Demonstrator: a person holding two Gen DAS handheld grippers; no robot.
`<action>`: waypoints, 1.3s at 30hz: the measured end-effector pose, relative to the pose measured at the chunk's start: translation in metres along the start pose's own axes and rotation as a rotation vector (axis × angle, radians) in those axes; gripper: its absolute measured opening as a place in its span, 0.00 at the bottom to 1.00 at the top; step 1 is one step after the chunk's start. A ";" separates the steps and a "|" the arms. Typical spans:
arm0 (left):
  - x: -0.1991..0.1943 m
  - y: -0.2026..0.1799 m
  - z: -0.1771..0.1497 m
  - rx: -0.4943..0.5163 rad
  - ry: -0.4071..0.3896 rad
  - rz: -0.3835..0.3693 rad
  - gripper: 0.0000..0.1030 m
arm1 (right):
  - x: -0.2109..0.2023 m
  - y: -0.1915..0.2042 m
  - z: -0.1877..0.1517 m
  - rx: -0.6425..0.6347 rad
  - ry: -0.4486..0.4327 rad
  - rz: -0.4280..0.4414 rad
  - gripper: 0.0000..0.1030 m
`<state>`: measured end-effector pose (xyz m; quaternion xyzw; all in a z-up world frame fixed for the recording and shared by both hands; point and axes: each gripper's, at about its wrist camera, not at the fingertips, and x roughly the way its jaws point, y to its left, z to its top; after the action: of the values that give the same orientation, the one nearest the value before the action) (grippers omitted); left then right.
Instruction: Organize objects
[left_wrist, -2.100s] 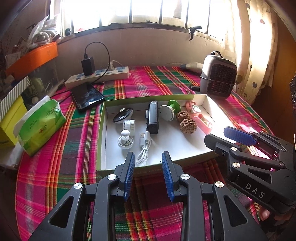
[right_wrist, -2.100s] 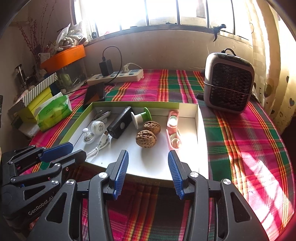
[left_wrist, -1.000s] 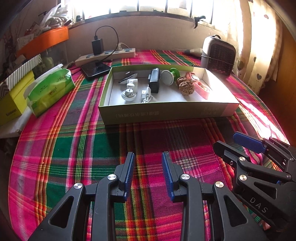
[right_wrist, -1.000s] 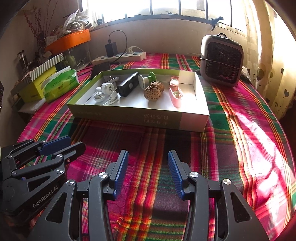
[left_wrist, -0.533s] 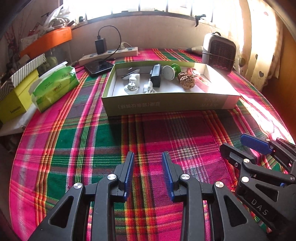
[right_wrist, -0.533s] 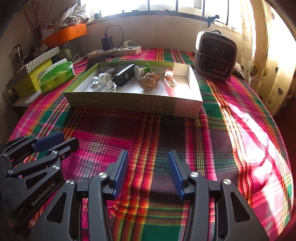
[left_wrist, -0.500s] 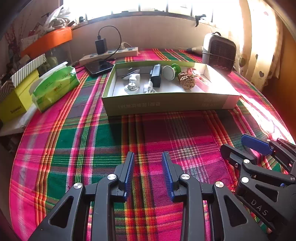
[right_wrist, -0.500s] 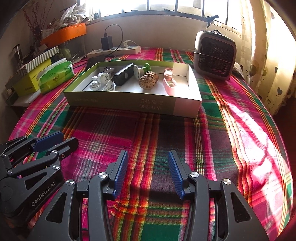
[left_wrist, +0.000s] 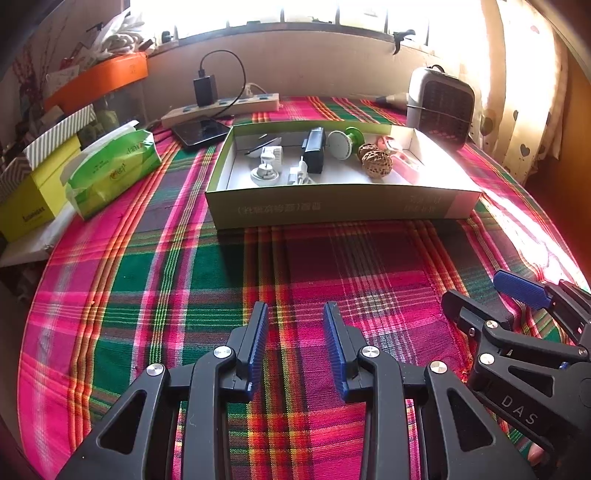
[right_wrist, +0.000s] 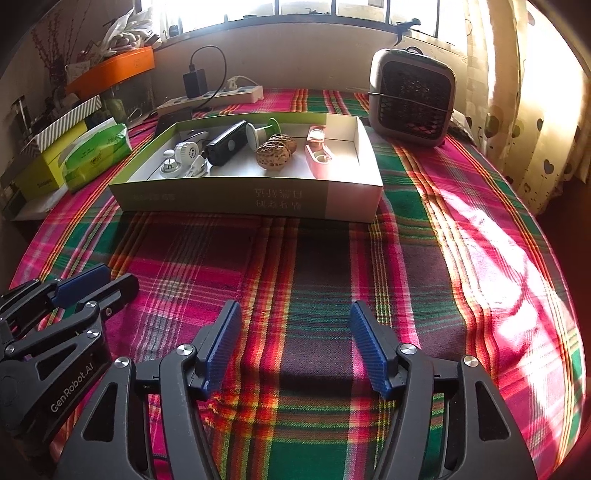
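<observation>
A shallow green and white cardboard box (left_wrist: 332, 206) (right_wrist: 229, 201) sits mid-table on the plaid cloth. Inside lie two walnuts (left_wrist: 376, 164) (right_wrist: 272, 155), a black device (left_wrist: 314, 149) (right_wrist: 225, 144), a green and white spool (left_wrist: 341, 139) (right_wrist: 262, 132), a pink holder (right_wrist: 318, 155), a white plug (left_wrist: 271, 153), a white knob (left_wrist: 264, 172) and a white cable (left_wrist: 299, 176). My left gripper (left_wrist: 295, 314) (right_wrist: 92, 282) is open and empty, well short of the box. My right gripper (right_wrist: 295, 314) (left_wrist: 491, 291) is open wider, also empty.
A small grey fan heater (right_wrist: 412, 98) stands at the back right. A power strip with charger (left_wrist: 221, 105) and a phone (left_wrist: 201, 131) lie behind the box. A green tissue pack (left_wrist: 110, 171) and yellow box (left_wrist: 37, 195) sit at the left edge.
Both grippers have pulled back from the box toward the near table edge. The right gripper's jaws have spread wider than half a second ago.
</observation>
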<state>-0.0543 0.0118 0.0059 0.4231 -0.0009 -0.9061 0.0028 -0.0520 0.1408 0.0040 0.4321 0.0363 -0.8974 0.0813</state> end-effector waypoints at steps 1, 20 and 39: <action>0.000 0.000 0.000 0.000 0.000 0.000 0.28 | 0.000 0.000 0.000 -0.001 0.000 0.000 0.61; 0.000 0.001 0.000 -0.004 0.000 -0.005 0.28 | 0.001 0.002 0.001 -0.017 0.008 0.014 0.70; 0.000 0.001 0.000 -0.004 0.000 -0.005 0.28 | 0.002 0.005 0.000 -0.020 0.010 0.009 0.73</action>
<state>-0.0543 0.0106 0.0062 0.4231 0.0017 -0.9061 0.0015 -0.0525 0.1355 0.0030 0.4361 0.0439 -0.8944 0.0896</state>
